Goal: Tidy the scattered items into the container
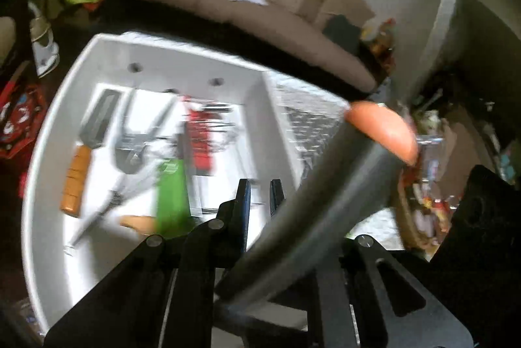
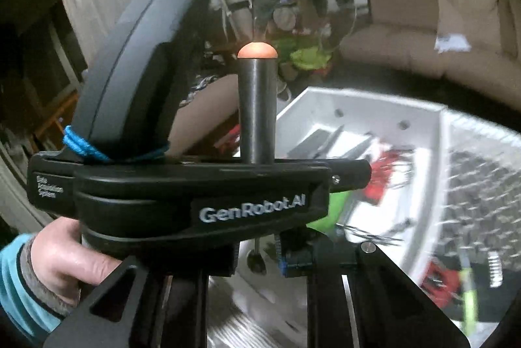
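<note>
Nearest the left wrist camera, the left tool [image 1: 259, 204] is closed down to a narrow slit. I see nothing between its fingers. In the right wrist view this tool lies crosswise, held by a hand [image 2: 65, 253] in a blue sleeve, and it blocks most of the right tool [image 2: 259, 260].

The right tool is closed. A thin stem shows between its fingers. I judge this to be the lower end of the grey-handled utensil [image 2: 257, 107], whose orange cap [image 2: 257, 51] points away from the camera. The grip point itself is partly hidden, so I treat the hold as probable only. The same utensil crosses the left wrist view diagonally, above the right-hand wall of the container.

Beyond the tools is the white container [image 1: 49, 136], resting on the patterned worktop [image 2: 472, 185]. It already holds:
- an orange-handled knife [image 1: 76, 182];
- tongs [image 1: 140, 133];
- a green item [image 1: 172, 195];
- a red item [image 1: 203, 139].

Outside the container, on the worktop at lower right in the right wrist view, there remain:
- a red and black item [image 2: 436, 283];
- a green-handled item [image 2: 467, 299].

Blur prevents closer identification.

Status: the task is well advanced but incomplete. The utensil is not yet deposited, and at least two items remain to be collected.
</note>
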Motion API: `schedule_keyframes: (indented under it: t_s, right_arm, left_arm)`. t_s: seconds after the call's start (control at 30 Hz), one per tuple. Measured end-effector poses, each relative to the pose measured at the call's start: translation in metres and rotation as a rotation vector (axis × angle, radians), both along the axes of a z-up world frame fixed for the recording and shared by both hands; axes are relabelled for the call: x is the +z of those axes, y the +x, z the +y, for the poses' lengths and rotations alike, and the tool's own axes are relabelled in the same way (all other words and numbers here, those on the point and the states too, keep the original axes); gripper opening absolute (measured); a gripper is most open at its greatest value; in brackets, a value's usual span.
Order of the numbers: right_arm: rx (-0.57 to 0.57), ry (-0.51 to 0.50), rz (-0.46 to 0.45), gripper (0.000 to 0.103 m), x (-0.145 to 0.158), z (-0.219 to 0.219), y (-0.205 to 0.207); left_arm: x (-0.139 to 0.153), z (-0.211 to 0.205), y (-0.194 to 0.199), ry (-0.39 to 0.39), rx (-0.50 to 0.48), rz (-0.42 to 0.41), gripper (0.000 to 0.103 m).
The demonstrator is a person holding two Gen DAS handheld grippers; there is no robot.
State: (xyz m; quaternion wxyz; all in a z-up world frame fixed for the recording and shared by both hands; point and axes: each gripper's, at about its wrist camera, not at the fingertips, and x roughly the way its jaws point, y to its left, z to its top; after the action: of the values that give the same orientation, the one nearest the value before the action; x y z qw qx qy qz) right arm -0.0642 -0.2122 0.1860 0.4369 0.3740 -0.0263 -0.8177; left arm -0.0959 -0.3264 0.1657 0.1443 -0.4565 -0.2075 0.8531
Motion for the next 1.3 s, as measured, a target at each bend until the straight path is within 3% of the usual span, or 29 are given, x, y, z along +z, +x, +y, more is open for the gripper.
schedule_keyframes:
  t_s: [0.17, 0.3, 0.47, 0.53, 0.6, 0.7, 0.77, 0.83, 0.93, 1.0, 1.07, 1.3]
  right_arm:
    - [0.019, -0.045, -0.137, 0.017, -0.043, -0.042, -0.034]
    - [0.027, -0.054, -0.244, 0.017, -0.075, -0.073, -0.054]
    - [0.051, -0.032, -0.348, 0.017, -0.102, -0.098, -0.074]
    - [0.049, -0.035, -0.390, 0.017, -0.106, -0.103, -0.081]
    - [0.034, -0.027, -0.426, 0.017, -0.110, -0.103, -0.089]
    - [-0.013, -0.011, -0.523, 0.017, -0.124, -0.099, -0.099]
    - [-0.034, -0.020, -0.555, 0.018, -0.128, -0.094, -0.103]
    - [-0.044, -0.011, -0.539, 0.019, -0.126, -0.092, -0.104]
    - [-0.055, 0.027, -0.474, 0.021, -0.114, -0.091, -0.099]
    - [-0.066, 0.035, -0.468, 0.032, -0.111, -0.087, -0.096]
    - [-0.078, 0.031, -0.463, 0.064, -0.110, -0.084, -0.097]
    - [-0.067, 0.060, -0.365, 0.068, -0.069, -0.054, -0.074]
  left_arm:
    - [-0.042, -0.044, -0.019, -0.070, 0.044, -0.091, 0.011]
    - [-0.074, -0.064, -0.031, -0.170, 0.048, -0.166, 0.012]
    - [-0.101, -0.092, -0.035, -0.140, 0.134, -0.218, 0.021]
    - [-0.101, -0.098, -0.038, -0.087, 0.142, -0.205, 0.022]
    - [-0.100, -0.096, -0.039, -0.064, 0.125, -0.194, 0.040]
    - [-0.094, -0.085, -0.040, -0.090, 0.102, -0.184, 0.059]
    - [-0.088, -0.081, -0.038, -0.077, 0.112, -0.171, 0.065]
    - [-0.080, -0.081, -0.033, -0.066, 0.123, -0.153, 0.073]
    - [-0.063, -0.082, -0.021, -0.114, 0.140, -0.118, 0.087]
    - [-0.052, -0.085, -0.013, -0.130, 0.150, -0.089, 0.089]
    - [-0.042, -0.089, -0.006, -0.150, 0.162, -0.078, 0.090]
    - [-0.014, -0.090, 0.025, -0.142, 0.172, -0.058, 0.092]
